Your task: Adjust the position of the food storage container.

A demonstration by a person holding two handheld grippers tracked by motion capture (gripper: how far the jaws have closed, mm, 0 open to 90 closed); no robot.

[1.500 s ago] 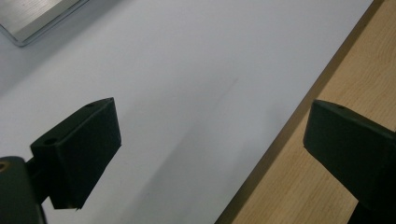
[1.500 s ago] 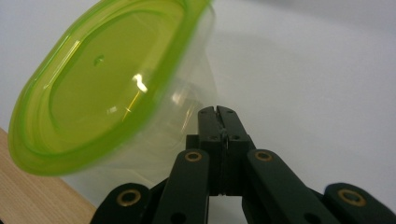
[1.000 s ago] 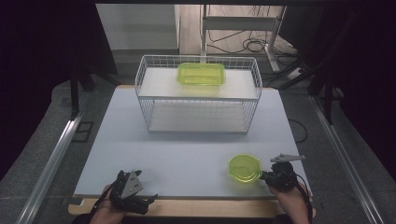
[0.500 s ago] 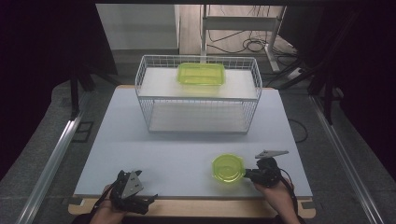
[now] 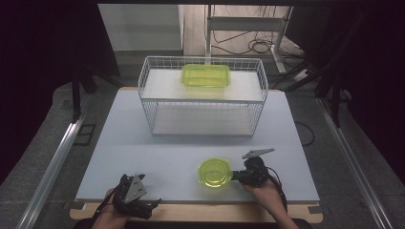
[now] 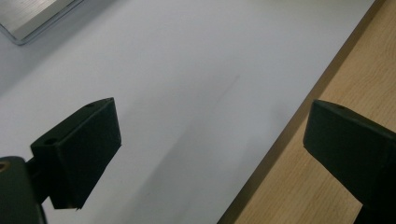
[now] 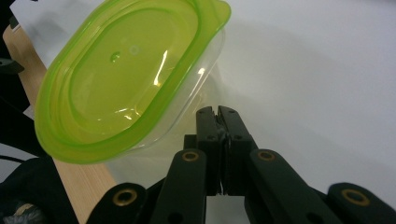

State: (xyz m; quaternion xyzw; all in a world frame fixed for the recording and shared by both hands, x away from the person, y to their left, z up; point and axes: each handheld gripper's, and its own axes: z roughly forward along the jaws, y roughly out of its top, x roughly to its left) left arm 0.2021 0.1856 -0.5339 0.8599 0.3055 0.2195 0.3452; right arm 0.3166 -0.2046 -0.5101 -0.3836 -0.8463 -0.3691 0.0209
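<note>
Lidded green container [image 7: 126,79], a clear thin-walled tub that looks light, slightly flexible and slick, sits tilted just ahead-left of the right claw [image 7: 217,112], pinched shut on its rim, the likeliest hold; left claw [image 6: 210,154] gapes empty over the surface [image 6: 196,70].

The left gripper [image 5: 135,198] rests low at the near left, held in the left hand [image 5: 112,212], its jaws spread wide apart. The right gripper [image 7: 218,113] is held in the right hand [image 5: 263,193] at the near right, jaws pressed together, pointing left.
</note>
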